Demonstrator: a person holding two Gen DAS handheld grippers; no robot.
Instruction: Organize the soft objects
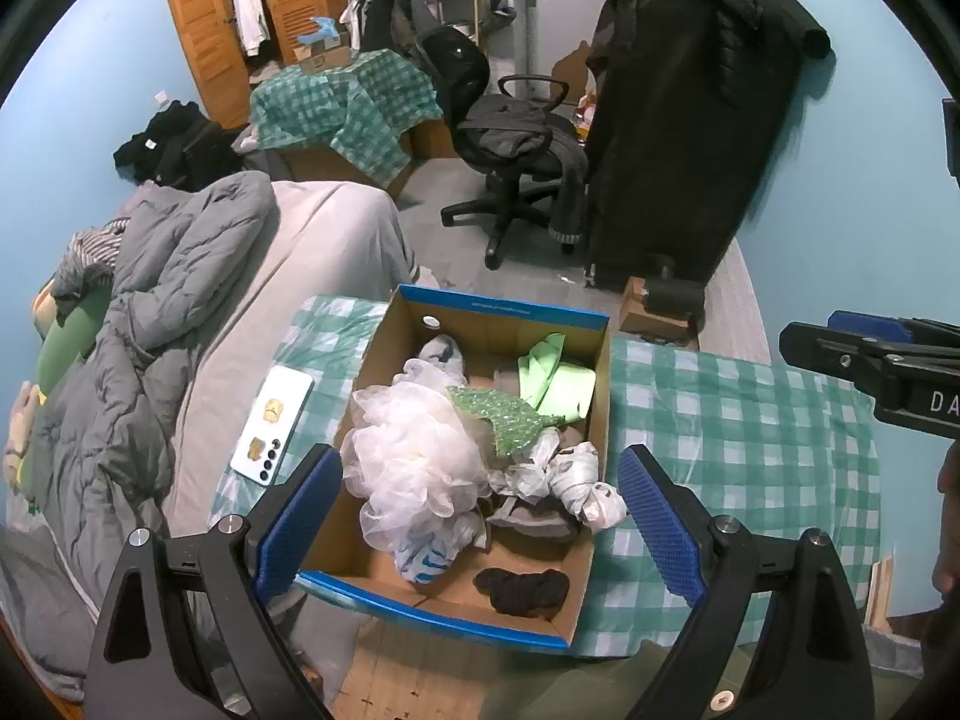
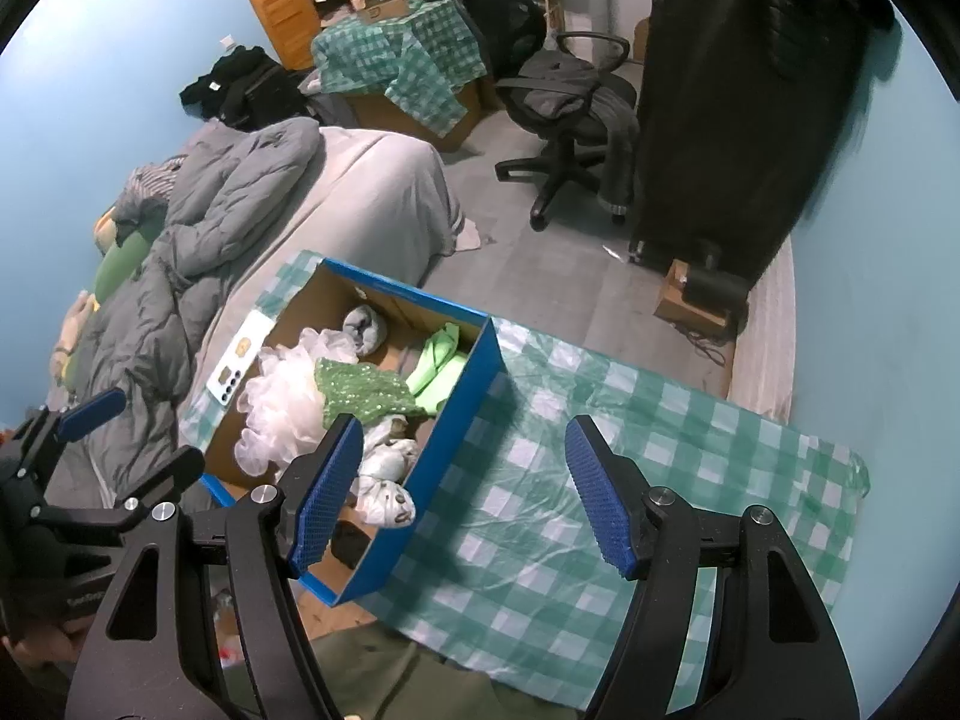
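Note:
A blue-rimmed cardboard box sits on a green checked cloth. It holds a white mesh pouf, a green sequined cloth, a light green cloth, rolled grey-white socks, a plastic bag and a dark sock. My left gripper is open and empty, above the box's near half. My right gripper is open and empty, over the box's right wall and the cloth. The pouf and socks show in the right wrist view too.
A white phone lies on the cloth left of the box. A bed with a grey duvet is further left. An office chair, a dark garment rack and a small brown box stand beyond on the floor.

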